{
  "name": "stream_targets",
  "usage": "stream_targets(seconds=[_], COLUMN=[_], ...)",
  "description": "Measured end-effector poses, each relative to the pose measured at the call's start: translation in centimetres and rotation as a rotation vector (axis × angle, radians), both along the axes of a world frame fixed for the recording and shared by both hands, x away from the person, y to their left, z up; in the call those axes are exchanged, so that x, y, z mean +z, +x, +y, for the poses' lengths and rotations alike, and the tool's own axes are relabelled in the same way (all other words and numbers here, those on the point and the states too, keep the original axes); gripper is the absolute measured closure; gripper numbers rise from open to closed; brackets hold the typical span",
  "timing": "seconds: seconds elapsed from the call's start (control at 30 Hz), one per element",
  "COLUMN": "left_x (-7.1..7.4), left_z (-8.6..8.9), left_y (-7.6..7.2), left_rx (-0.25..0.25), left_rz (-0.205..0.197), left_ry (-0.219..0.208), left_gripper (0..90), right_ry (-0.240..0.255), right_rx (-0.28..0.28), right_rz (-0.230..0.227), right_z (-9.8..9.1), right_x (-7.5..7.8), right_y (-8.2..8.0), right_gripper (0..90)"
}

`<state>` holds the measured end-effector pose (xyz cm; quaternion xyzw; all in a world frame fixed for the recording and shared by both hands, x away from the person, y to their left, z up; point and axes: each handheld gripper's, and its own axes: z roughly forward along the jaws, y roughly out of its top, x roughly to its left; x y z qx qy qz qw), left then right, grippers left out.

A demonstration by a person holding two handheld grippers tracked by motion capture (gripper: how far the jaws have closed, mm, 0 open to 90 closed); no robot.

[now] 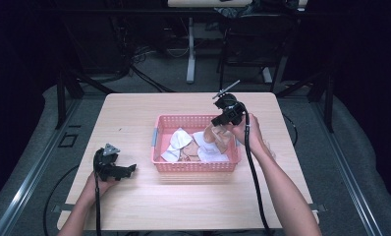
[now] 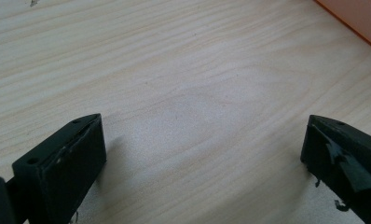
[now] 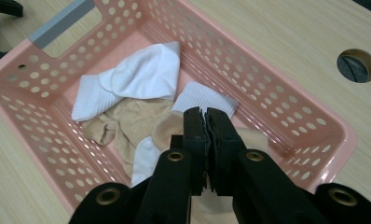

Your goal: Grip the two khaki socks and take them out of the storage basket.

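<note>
Clenched on a beige sock [image 3: 169, 133], our right tongs [image 3: 205, 116] hung above the pink basket [image 3: 314, 140]; we judged a straight lift best, left tongs [image 2: 204, 154] released on the tabletop [image 2: 174, 70].

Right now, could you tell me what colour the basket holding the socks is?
Pink basket, clearest in the right gripper view.

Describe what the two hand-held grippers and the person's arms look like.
Both are black. The left hand-held gripper carries a grey three-cornered plate on top and has blocky, scuffed pads. The right hand-held gripper has angular arms with brass-coloured rivets. A black cable trails from each. The forearms are bare, no sleeves visible.
</note>
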<state>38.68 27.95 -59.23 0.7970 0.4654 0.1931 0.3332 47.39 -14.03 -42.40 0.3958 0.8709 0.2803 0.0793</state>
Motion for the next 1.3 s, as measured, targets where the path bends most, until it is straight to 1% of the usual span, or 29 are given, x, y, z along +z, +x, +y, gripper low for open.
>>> stream_targets(seconds=[0.3, 0.33, 0.4, 0.7, 0.9, 1.0, 1.07, 1.3], left_x=[0.0, 0.0, 0.0, 0.0, 0.0, 0.0, 0.0, 0.0], left_z=[0.0, 0.0, 0.0, 0.0, 0.0, 0.0, 0.0, 0.0], left_y=[0.0, 0.0, 0.0, 0.0, 0.0, 0.0, 0.0, 0.0], left_rx=[0.000, 0.000, 0.000, 0.000, 0.000, 0.000, -0.001, -0.001], left_rz=[0.000, 0.000, 0.000, 0.000, 0.000, 0.000, 0.000, 0.000], left_ry=[0.000, 0.000, 0.000, 0.000, 0.001, 0.000, 0.000, 0.000], left_gripper=[0.0, 0.0, 0.0, 0.0, 0.0, 0.0, 0.0, 0.0], right_ry=[0.028, 0.036, 0.035, 0.062, 0.067, 0.052, 0.050, 0.051], right_rx=[0.027, 0.027, 0.037, 0.044, 0.032, 0.022, 0.013, -0.047], right_rz=[-0.015, -0.020, -0.030, -0.062, -0.084, -0.088, -0.089, -0.110], right_z=[-0.7, -0.8, -1.1, -2.7, -4.0, -4.9, -5.7, -8.9], right_x=[1.9, 2.1, 2.5, 4.6, 5.9, 6.4, 6.7, 7.8], right_y=[-1.0, -1.1, -1.4, -2.6, -3.6, -4.1, -4.3, -5.4], right_gripper=[86.8, 86.8, 86.8, 86.8, 86.7, 86.8, 86.8, 86.8])
